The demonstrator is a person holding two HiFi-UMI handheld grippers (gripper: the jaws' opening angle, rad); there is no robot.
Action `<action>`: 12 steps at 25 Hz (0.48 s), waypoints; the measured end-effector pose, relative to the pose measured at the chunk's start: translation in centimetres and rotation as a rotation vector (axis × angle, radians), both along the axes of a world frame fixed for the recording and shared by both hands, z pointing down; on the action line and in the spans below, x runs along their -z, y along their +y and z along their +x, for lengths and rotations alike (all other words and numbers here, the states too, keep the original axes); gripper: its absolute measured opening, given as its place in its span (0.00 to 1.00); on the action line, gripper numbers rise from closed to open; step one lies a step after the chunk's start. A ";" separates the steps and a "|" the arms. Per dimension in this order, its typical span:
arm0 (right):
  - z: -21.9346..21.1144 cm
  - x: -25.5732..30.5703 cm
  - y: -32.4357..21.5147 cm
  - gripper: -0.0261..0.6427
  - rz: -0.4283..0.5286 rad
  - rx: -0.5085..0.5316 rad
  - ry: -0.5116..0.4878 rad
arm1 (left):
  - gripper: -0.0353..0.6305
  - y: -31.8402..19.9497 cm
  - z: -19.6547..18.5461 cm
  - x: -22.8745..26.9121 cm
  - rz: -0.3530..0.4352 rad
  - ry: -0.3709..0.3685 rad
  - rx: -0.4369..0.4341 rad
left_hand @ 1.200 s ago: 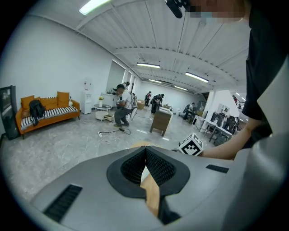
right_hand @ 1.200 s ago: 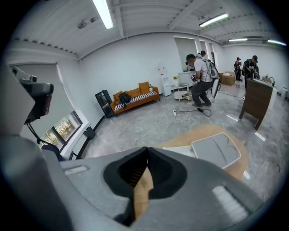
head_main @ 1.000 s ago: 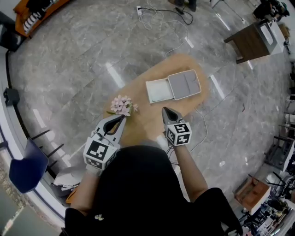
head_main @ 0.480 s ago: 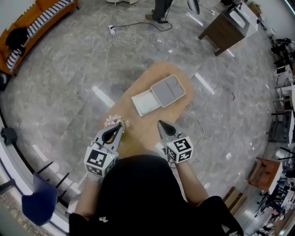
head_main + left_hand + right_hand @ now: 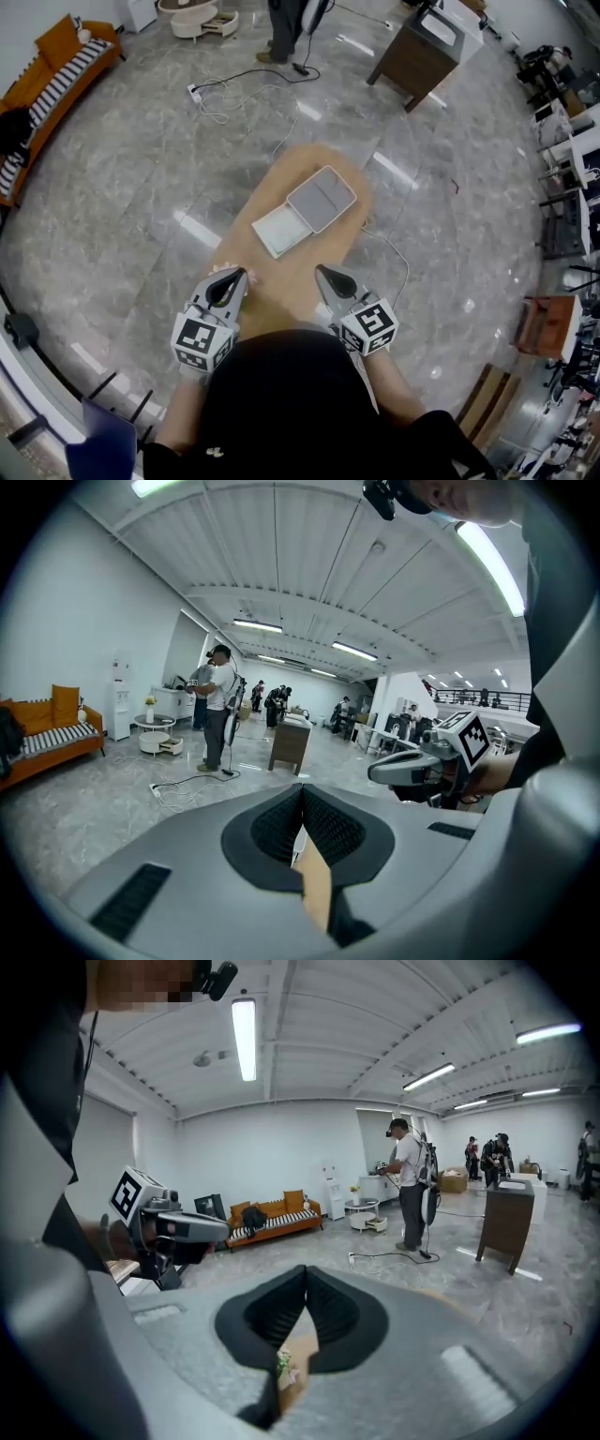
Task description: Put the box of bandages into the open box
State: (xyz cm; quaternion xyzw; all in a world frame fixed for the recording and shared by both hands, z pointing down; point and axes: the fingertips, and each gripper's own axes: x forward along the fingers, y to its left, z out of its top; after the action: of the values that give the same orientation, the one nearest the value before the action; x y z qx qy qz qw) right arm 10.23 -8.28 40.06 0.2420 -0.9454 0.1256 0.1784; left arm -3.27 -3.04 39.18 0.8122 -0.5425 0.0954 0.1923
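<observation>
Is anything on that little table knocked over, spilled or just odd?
Nothing stands out. The open box lies flat on the table, its lid folded back beside it. Pink flowers sit at the table's near edge, partly behind the left gripper. Only loose cables trail over the floor.

Oval wooden table, standing on a grey marble floor. Toward the far end of the tabletop lies the open box, its white half and grey half side by side and joined. Pink flowers lie at the near left edge, partly hidden
</observation>
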 end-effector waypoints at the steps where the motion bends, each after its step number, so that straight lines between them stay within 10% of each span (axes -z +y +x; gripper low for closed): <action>1: 0.0 0.5 0.1 0.04 0.004 -0.004 -0.011 | 0.07 0.0 0.0 0.1 0.002 0.001 -0.006; 12: 0.7 3.0 0.1 0.04 0.060 -0.028 -0.034 | 0.07 -0.9 0.7 1.3 0.025 0.010 -0.055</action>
State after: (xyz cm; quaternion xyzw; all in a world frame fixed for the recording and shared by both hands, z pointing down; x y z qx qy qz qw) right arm 10.92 -8.22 37.04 0.2583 -0.9482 0.1036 0.1533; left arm -2.56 -3.93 37.89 0.8296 -0.5201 0.0899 0.1819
